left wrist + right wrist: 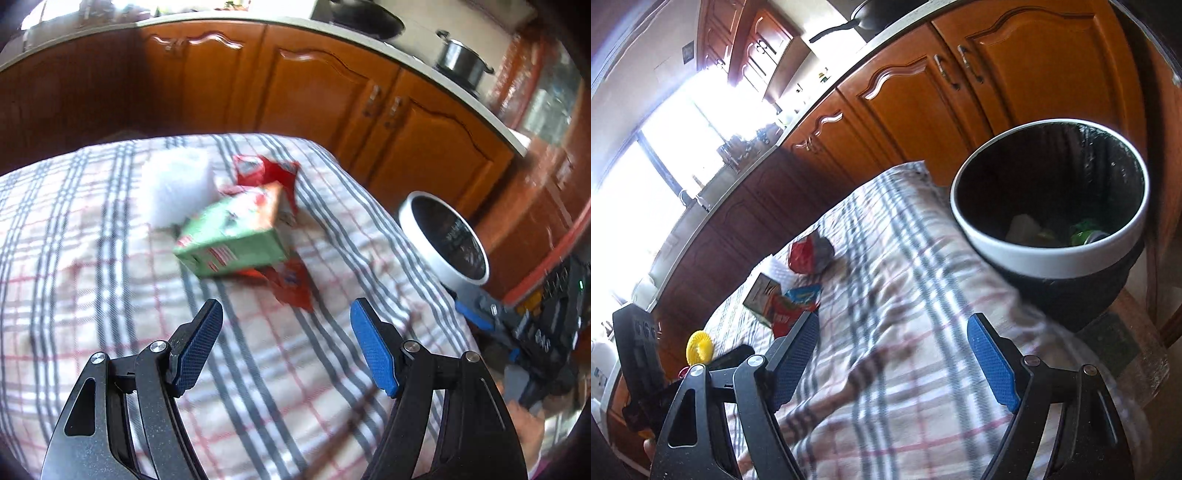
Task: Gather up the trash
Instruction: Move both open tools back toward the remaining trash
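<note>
Here, from the left wrist, the left tongs (286,341) gape empty short of the green carton (231,236), which lies on red wrappers (291,282) mid-surface (92,295); pinching it may drag a wrapper along or skid it, and its print is blurred unreadable. From the right wrist, the right tongs (892,352) also stand apart and empty near the bin (1051,254) at the surface's edge, which a careless swing could knock.

A woven checked cloth in white, grey and red (92,258) covers the counter, matt and slightly rumpled. The green cardboard carton (232,236) looks smooth; the red foil wrappers (266,171) are glossy and crinkled. The varnished orange-brown wooden cabinet doors (321,88) shine. The bin's white plastic rim (1049,254) is smooth.
</note>
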Available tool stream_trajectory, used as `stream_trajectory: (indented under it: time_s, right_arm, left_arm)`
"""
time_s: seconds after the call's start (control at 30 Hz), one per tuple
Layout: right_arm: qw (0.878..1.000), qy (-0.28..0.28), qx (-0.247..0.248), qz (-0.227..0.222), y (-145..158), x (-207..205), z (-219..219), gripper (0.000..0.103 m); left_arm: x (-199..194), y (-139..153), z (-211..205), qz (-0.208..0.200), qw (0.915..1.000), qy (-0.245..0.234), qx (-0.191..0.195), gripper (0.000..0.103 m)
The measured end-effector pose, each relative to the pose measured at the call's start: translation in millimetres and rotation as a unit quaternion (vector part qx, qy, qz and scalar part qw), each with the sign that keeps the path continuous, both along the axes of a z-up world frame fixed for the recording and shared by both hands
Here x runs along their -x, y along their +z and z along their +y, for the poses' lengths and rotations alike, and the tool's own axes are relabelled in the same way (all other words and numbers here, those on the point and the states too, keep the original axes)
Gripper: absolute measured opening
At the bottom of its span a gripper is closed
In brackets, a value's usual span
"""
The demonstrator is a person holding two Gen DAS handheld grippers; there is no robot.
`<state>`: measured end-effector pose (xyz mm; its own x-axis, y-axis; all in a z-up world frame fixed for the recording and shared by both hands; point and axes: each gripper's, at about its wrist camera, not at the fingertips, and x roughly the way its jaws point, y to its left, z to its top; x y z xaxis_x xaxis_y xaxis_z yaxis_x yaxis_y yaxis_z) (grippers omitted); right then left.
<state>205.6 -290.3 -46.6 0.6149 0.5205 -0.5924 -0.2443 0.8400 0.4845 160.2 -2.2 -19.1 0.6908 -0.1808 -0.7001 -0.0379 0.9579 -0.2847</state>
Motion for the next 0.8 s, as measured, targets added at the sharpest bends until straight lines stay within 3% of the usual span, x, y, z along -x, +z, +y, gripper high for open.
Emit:
stream_trajectory:
  time_s: [0.33,0.53,0.8]
  right_arm:
    - [1.000,0.008,0.008,0.000,2,4,15,0.084]
    - [1.000,0.016,0.006,0.003,1,-1,26,0.084]
    - [0.998,0.066,0.005,0.011,-6,-10,68,0.084]
  left_arm:
    - [-31,-4,27,0.003,0.9981,0.059,-0.016,0.073]
    - [2,-18,58,0.025,0.9971,0.065,-0.032,0.073]
    - [44,-23,95,0.042,0.9952,0.088,-0.014,0.073]
